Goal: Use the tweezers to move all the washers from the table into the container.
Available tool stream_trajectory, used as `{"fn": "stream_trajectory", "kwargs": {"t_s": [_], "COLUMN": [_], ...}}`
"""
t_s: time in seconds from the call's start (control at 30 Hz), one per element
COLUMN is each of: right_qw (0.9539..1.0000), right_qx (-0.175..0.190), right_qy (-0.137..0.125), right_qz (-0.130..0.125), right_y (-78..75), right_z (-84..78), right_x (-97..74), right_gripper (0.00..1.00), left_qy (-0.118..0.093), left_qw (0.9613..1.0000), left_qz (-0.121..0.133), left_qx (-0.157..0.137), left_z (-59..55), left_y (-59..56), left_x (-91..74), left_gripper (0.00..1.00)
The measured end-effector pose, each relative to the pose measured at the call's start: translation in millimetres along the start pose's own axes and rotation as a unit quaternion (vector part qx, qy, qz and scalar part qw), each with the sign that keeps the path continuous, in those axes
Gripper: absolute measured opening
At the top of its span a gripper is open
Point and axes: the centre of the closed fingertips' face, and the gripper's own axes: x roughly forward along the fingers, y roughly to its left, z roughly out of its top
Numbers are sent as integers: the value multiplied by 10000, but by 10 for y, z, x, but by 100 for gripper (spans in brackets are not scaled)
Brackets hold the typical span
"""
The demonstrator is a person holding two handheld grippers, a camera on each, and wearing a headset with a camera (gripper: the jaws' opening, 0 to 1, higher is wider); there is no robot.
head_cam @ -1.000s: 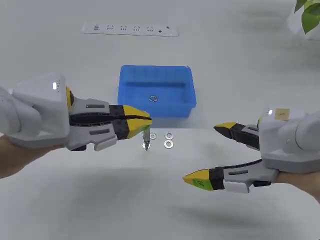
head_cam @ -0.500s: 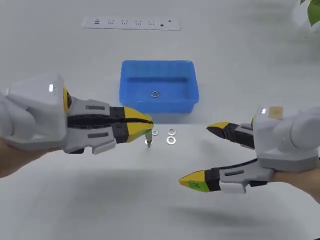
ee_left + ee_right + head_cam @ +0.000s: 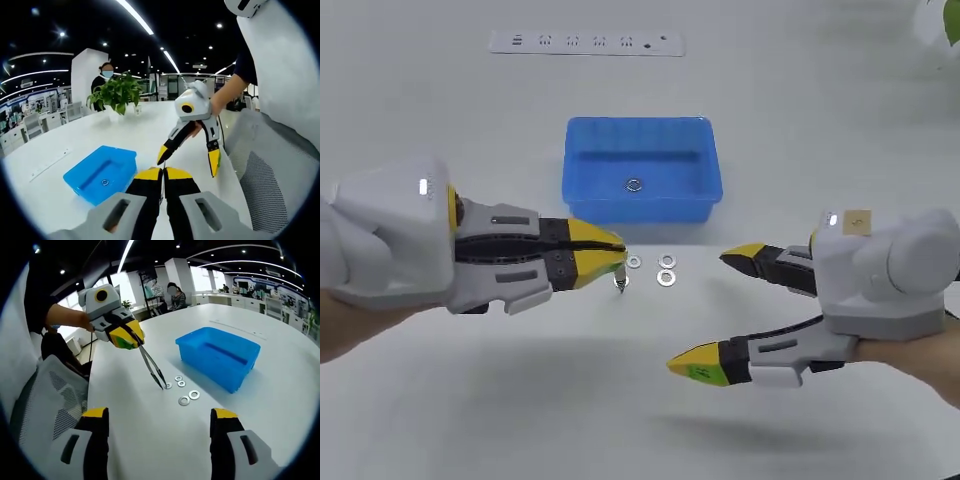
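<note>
White table (image 3: 470, 400), blue container (image 3: 642, 208), loose washers (image 3: 666, 278), power strip (image 3: 586, 42)

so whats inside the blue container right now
One washer lies in the blue container, near the middle of its floor; nothing else shows there. Its near wall covers a strip of floor in the head view.

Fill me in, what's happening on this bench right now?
The left gripper is shut on slim metal tweezers, whose tips are down at one of several small silver metal washers lying on the white table in front of the blue rectangular plastic container. One washer already lies in the container. The right gripper hangs open and empty to the side.
</note>
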Motion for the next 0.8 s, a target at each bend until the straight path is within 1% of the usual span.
{"fn": "stream_trajectory", "kwargs": {"t_s": [0.17,0.27,0.33,0.4,0.53,0.6,0.67,0.77,0.8], "right_qw": [9999,9998,9996,9994,9989,9987,9984,9974,9970], "right_qx": [-28,-80,-135,-178,-269,-279,-296,-402,-450], "right_qy": [-6,-13,-24,-52,-41,-34,-9,60,72], "right_qz": [117,187,251,293,386,429,474,598,627], "right_y": [38,55,77,102,146,163,180,216,221], "right_z": [29,74,113,156,181,180,172,177,184], "right_x": [36,83,119,150,199,212,241,306,325], "right_gripper": [83,80,79,79,79,79,78,76,74], "left_qy": [33,26,41,58,103,140,150,159,161], "left_qw": [10000,10000,10000,9999,9995,9989,9984,9981,9980], "left_qz": [5,16,-31,-101,-275,-416,-525,-590,-608], "left_qx": [-3,-11,30,53,122,165,152,92,89], "left_z": [-26,-28,-22,-16,-13,-16,-20,-25,-26], "left_y": [6,22,20,18,26,16,8,29,28], "left_x": [6,22,44,69,84,75,67,55,53], "left_gripper": [5,5,5,5,5,5,5,5,5]}}
